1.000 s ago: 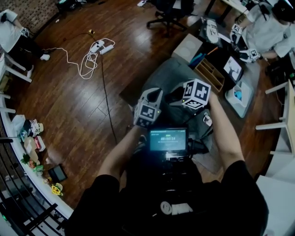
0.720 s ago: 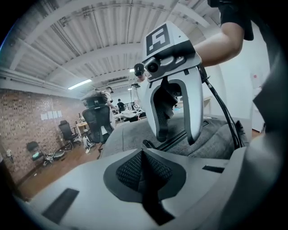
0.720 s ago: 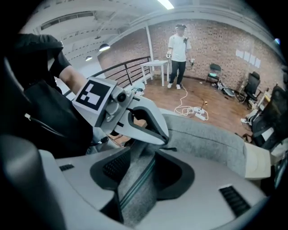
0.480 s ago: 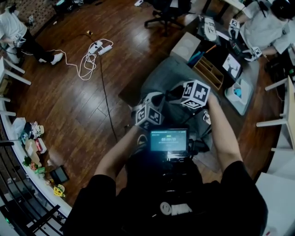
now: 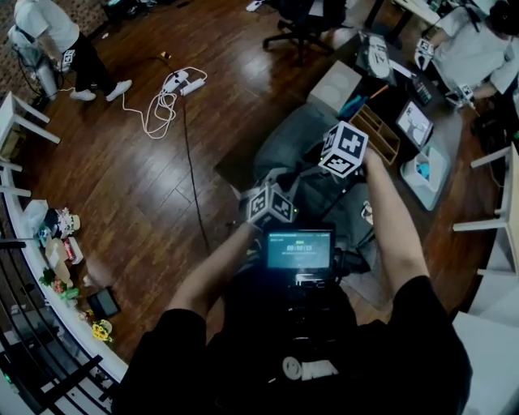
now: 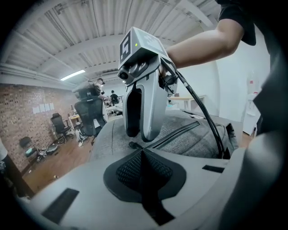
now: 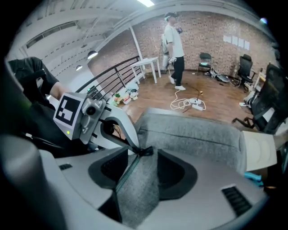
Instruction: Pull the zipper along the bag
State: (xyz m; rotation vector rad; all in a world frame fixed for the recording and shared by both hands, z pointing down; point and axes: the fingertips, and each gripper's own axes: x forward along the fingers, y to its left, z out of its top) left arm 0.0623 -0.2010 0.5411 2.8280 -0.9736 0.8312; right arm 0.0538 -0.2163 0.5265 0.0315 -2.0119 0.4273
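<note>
A grey fabric bag (image 5: 293, 134) lies in front of me, its dark zipper track (image 6: 180, 132) running across the top. My left gripper (image 6: 143, 152) is shut, with the small black zipper pull (image 6: 133, 145) pinched at its tips. In the right gripper view that same pull (image 7: 145, 152) sits at the left gripper's white fingertip. My right gripper (image 7: 142, 156) is opening. A fold of the bag (image 7: 139, 188) with the zipper edge lies between its spread pads. From the head view, both marker cubes hover over the bag, the left one (image 5: 270, 204) nearer me, the right one (image 5: 345, 150) farther.
Wooden floor surrounds the bag, with a power strip and white cable (image 5: 166, 93) at far left. A person (image 5: 57, 40) stands beyond it. An office chair (image 5: 300, 24), a wooden organiser (image 5: 377, 130), a white bin (image 5: 422, 170) and a seated person (image 5: 474, 49) lie behind and right.
The right gripper's cube has moved up and away over the bag, while the left cube has come slightly nearer to me. The person at far left has stepped into view.
</note>
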